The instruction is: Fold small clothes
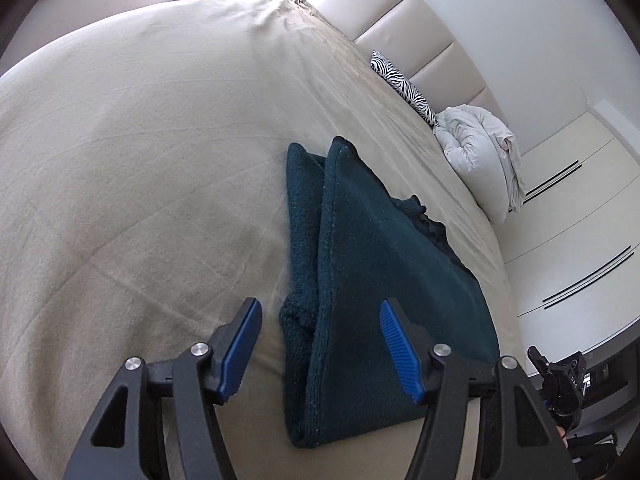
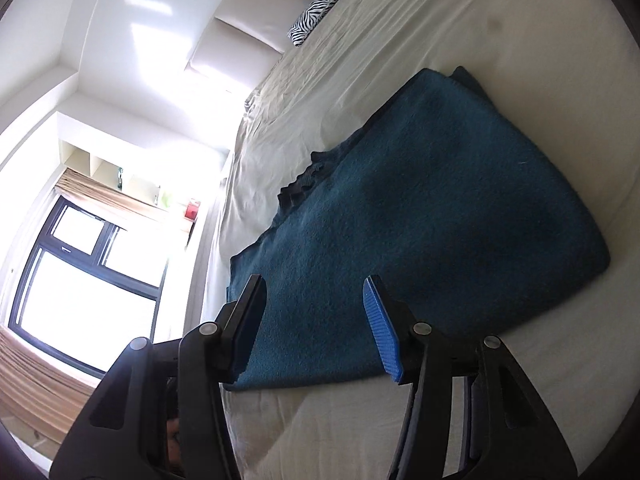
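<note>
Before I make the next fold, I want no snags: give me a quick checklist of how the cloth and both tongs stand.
1. Left tongs open, nothing pinched: ok.
2. Right tongs open, nothing pinched: ok.
3. Dark green cloth lying on the bed, already folded over: ok.
4. Folded layers lined up: not ok, a lower layer sticks out along one edge.
5. Bed around the cloth free of clutter; zebra cushion and white duvet lie far off: ok.
6. Underside layers smooth: cannot tell.
</note>
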`<state>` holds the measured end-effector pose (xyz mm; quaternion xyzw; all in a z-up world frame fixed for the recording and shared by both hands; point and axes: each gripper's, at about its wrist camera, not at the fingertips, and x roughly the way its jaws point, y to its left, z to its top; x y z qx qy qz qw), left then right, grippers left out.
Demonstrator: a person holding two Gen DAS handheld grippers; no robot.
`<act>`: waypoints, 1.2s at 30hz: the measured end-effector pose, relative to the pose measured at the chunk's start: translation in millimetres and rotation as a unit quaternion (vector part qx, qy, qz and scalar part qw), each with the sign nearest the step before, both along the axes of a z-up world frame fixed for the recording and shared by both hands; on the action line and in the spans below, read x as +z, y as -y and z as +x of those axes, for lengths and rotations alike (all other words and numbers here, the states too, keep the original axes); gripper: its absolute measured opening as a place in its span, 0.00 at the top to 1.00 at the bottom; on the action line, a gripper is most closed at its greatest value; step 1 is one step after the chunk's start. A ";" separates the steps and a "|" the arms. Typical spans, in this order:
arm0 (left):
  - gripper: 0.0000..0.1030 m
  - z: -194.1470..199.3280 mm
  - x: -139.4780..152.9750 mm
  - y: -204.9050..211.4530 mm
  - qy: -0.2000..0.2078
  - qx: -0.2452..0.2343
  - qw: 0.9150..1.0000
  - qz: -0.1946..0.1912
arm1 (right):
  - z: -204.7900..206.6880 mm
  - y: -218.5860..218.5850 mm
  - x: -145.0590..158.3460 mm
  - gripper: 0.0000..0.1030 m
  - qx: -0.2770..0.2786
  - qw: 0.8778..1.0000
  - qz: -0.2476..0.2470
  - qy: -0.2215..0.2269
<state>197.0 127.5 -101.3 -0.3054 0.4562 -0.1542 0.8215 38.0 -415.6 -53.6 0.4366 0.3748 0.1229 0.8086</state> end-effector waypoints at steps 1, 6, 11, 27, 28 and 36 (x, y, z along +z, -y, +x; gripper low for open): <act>0.38 6.0 -2.7 -0.6 -0.005 0.001 1.000 -0.008 | 6.3 -10.4 -1.3 0.51 0.011 1.000 0.004 -0.001; 0.36 32.0 -11.8 -2.8 -0.023 -0.013 0.999 -0.037 | 24.3 -49.0 -2.1 0.51 0.061 0.998 0.016 -0.006; 0.38 44.8 -17.4 -1.5 -0.039 -0.037 0.997 -0.058 | 42.2 -73.3 -2.9 0.51 0.098 0.995 0.019 -0.011; 0.81 47.2 -28.2 -8.1 -0.098 -0.070 0.988 -0.099 | 81.3 -123.5 -5.3 0.51 0.147 0.988 0.026 -0.036; 0.83 46.1 -28.4 -9.7 -0.096 -0.069 0.988 -0.102 | 82.4 -126.2 -5.5 0.51 0.149 0.988 0.024 -0.037; 0.86 39.8 -22.1 -6.9 -0.066 -0.073 0.992 -0.076 | 100.7 -154.2 -3.6 0.51 0.178 0.983 0.017 -0.042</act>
